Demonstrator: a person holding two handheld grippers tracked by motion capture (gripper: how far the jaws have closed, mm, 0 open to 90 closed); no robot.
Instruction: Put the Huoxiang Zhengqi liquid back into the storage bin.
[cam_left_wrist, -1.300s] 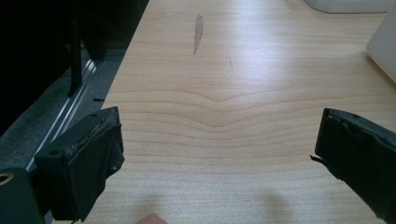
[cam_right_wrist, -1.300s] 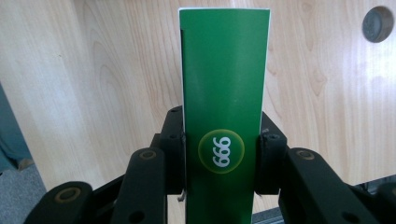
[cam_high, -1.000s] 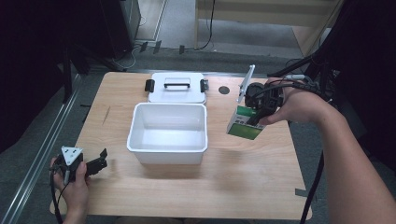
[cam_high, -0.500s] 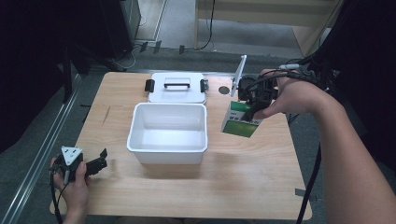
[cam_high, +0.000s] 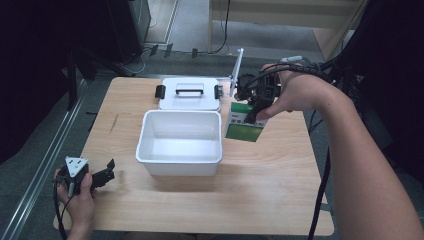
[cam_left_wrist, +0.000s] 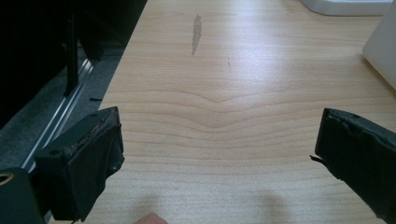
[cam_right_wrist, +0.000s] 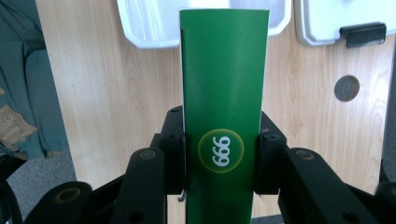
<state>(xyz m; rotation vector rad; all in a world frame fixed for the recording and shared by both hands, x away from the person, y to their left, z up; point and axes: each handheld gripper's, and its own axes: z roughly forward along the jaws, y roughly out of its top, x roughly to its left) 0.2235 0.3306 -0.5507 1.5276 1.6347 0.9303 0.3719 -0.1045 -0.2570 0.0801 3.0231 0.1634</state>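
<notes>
Green carton (cam_high: 244, 123) hangs above the table (cam_high: 280, 175) just right of the white bin (cam_high: 180, 142), pinched across its narrow sides by the right gripper (cam_right_wrist: 221, 154), probably so it can be lowered in lengthwise. Behind the bin lies its lid (cam_high: 189, 93), off and clear of the opening. Nothing blocks the bin's mouth. Left gripper (cam_high: 102, 175) rests near the table's front-left corner, jaws spread wide and holding nothing.

The table (cam_left_wrist: 243, 84) is pale matt wood grain; the tub (cam_high: 180, 137) and lid (cam_high: 189, 95) smooth white plastic; the carton (cam_right_wrist: 223, 84) matt green card.
</notes>
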